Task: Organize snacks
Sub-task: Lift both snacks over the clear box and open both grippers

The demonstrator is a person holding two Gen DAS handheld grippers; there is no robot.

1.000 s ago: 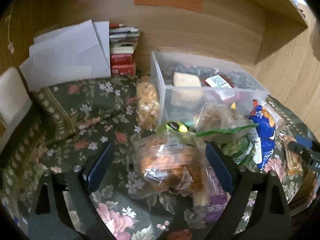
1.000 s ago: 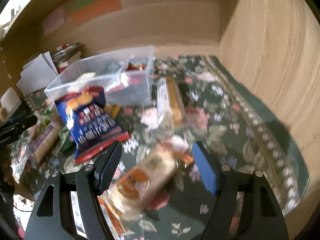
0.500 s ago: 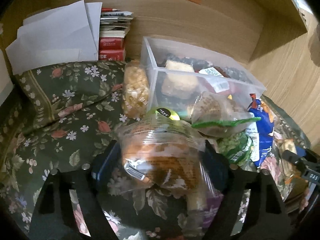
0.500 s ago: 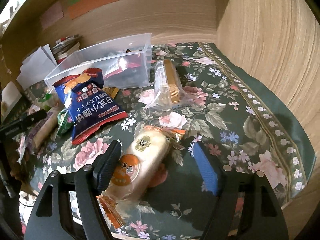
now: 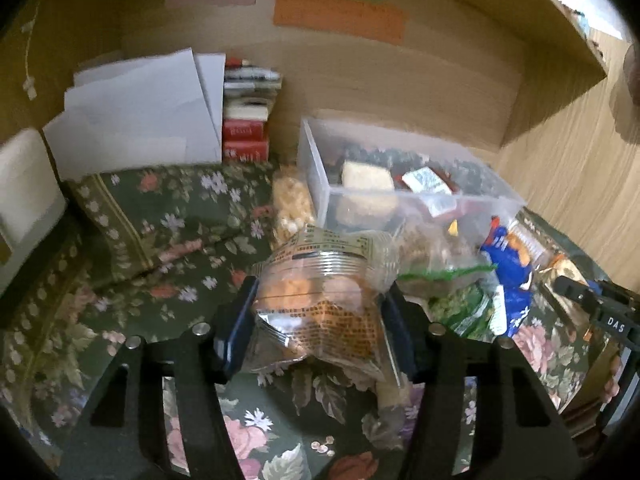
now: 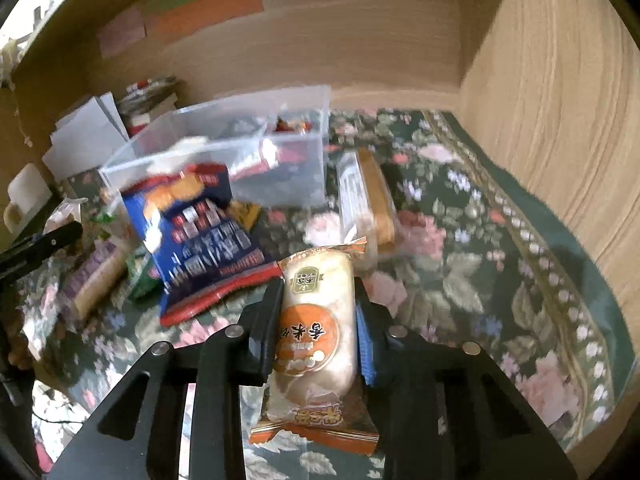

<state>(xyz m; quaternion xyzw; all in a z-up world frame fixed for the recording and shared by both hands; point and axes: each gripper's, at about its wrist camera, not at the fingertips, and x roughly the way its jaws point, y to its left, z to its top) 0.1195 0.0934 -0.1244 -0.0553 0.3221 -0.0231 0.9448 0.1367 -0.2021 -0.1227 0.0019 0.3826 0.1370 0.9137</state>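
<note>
Left wrist view: we see a floral cloth (image 5: 160, 216) covering the surface, a clear plastic bin (image 5: 400, 184) of snacks at centre right. Our left gripper (image 5: 318, 320) is closing, clenched on a clear bag of orange crackers (image 5: 320, 308) at lower centre. Our right gripper (image 6: 320, 320), also closing, grasps a cream-and-orange wrapped cake (image 6: 316, 328) at lower centre.

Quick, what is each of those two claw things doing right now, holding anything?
Left gripper: closing on a clear bag of orange snacks, pads against it.
Right gripper: closing on a cream and orange wrapped cake, pads against it.
</note>
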